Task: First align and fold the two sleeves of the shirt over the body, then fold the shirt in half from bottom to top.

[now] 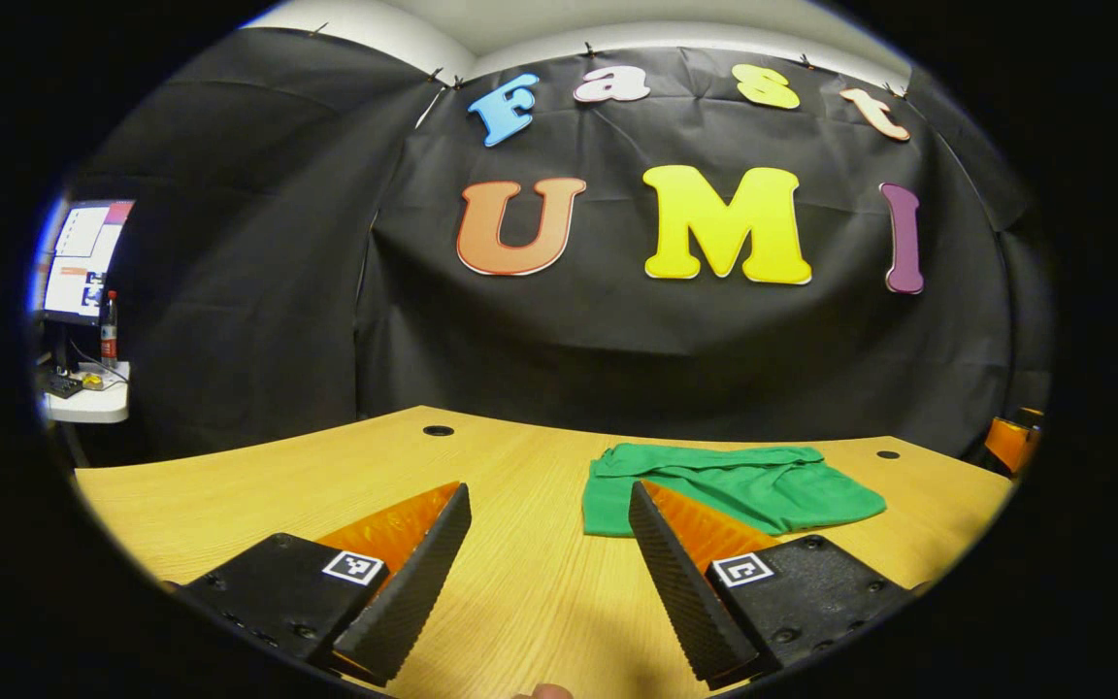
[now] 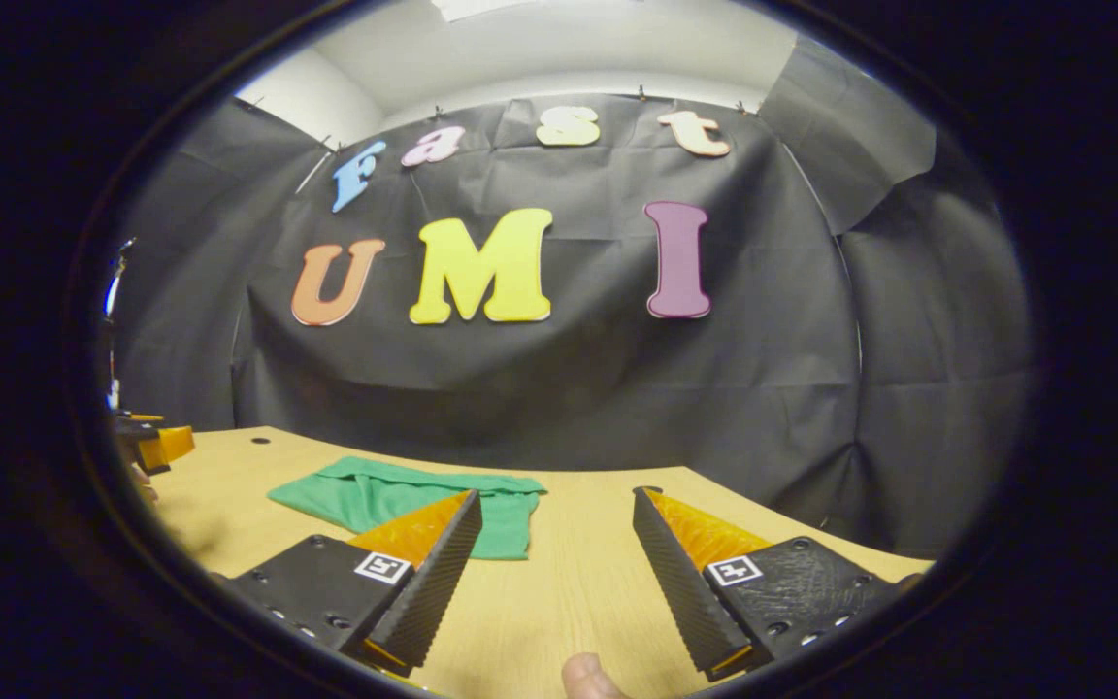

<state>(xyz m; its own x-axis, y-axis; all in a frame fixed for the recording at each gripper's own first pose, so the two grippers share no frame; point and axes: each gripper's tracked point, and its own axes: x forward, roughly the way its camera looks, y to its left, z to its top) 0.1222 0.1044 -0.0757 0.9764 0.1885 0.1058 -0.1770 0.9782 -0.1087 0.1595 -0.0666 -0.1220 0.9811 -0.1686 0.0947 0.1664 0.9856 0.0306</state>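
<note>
The green shirt (image 1: 734, 485) lies folded flat on the wooden worktop (image 1: 520, 582), near its far edge, with bare surface on all sides. The left tool (image 1: 549, 500) hovers level, jaws wide apart, holding nothing, left of the shirt. The right tool (image 2: 556, 505) hovers likewise, wide apart and empty, right of the shirt.

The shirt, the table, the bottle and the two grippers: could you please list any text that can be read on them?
Shirt: no text shows.
Table: none.
Left gripper and right gripper: square coded markers, no words.
Bottle: label too small to read.
</note>
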